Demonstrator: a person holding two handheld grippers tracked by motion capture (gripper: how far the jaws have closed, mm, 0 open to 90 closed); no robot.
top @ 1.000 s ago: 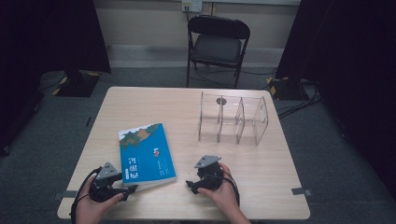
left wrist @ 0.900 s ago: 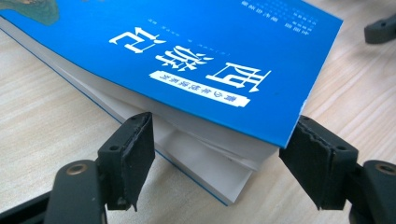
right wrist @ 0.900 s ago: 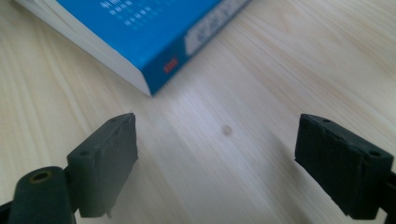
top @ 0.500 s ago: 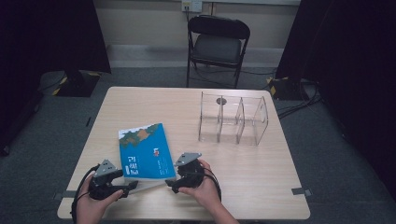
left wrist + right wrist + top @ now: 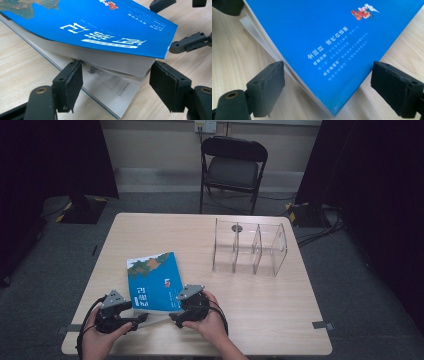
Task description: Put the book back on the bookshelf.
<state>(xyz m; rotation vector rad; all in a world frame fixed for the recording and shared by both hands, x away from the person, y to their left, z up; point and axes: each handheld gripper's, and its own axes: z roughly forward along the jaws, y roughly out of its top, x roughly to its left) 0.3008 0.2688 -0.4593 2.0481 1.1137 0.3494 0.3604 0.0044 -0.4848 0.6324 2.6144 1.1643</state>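
Change since earlier: right gripper (image 5: 175, 316) shifted leftward across the table, from well right of the book to its near right corner; left gripper (image 5: 138, 318) much where it was, at the near left corner.
Book (image 5: 154, 281): blue cover, white lettering, lying flat on the table (image 5: 260, 300) left of centre, near the front edge; near corner lifted in the left gripper view, pages fanned, a printed inner sheet showing beneath.
Left gripper state: jaws spread wide, one each side of the book's raised corner, neither pad seen touching; held in the left hand (image 5: 97, 342).
Right gripper state: jaws spread wide, straddling the other near corner of the cover, pads apart from it; held in the right hand (image 5: 210, 322).
Left gripper view extras: other gripper's black jaw tips at upper right, past the book's edge.
Organizer (image 5: 248, 247): clear, three compartments, upright on the table's right half, well apart from book and grippers.
Chair (image 5: 233, 167): black folding type, beyond the far table edge.
Floor (image 5: 350, 285): grey carpet, cables at right.
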